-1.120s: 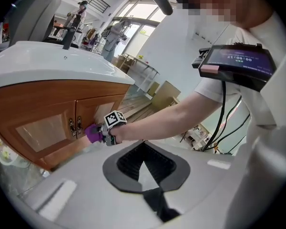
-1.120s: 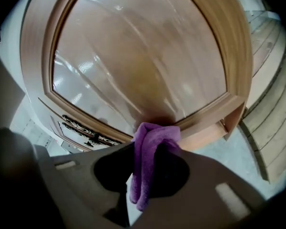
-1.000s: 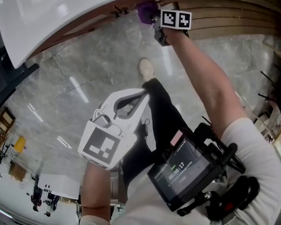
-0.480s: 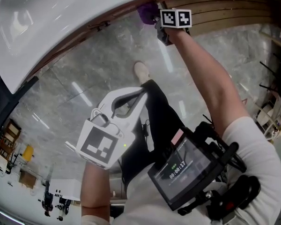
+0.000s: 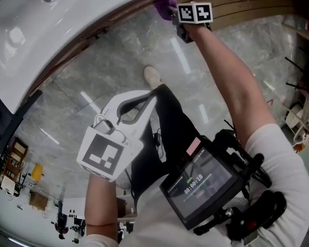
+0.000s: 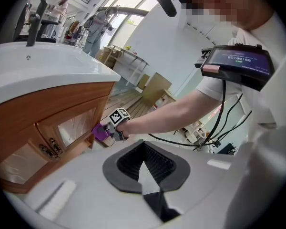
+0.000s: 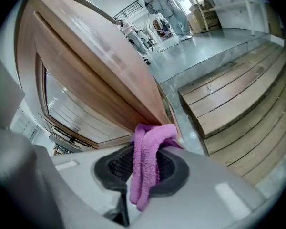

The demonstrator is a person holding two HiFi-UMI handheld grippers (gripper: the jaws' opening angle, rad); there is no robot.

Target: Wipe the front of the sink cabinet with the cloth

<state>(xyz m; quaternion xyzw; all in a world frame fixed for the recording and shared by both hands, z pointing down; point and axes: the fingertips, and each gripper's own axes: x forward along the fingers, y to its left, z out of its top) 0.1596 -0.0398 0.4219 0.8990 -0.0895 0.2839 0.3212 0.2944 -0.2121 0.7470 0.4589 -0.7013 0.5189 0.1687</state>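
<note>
Wiping step in hand: right tongs point(image 5: 172, 13) are pinching the purple cloth point(image 7: 144, 175) against the sink cabinet front point(image 7: 100, 66), at its end. Left tongs point(image 6: 144, 168), pressed together & empty, are hanging well apart. Next, prob. sweeping along w/ steady pressure.

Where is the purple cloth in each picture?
Head view: the purple cloth is at top centre, against the sink cabinet.
Left gripper view: small, left of centre, at the cabinet's corner.
Right gripper view: bottom centre, clamped in the right gripper.
Shared landmark: the wooden sink cabinet's front.
</note>
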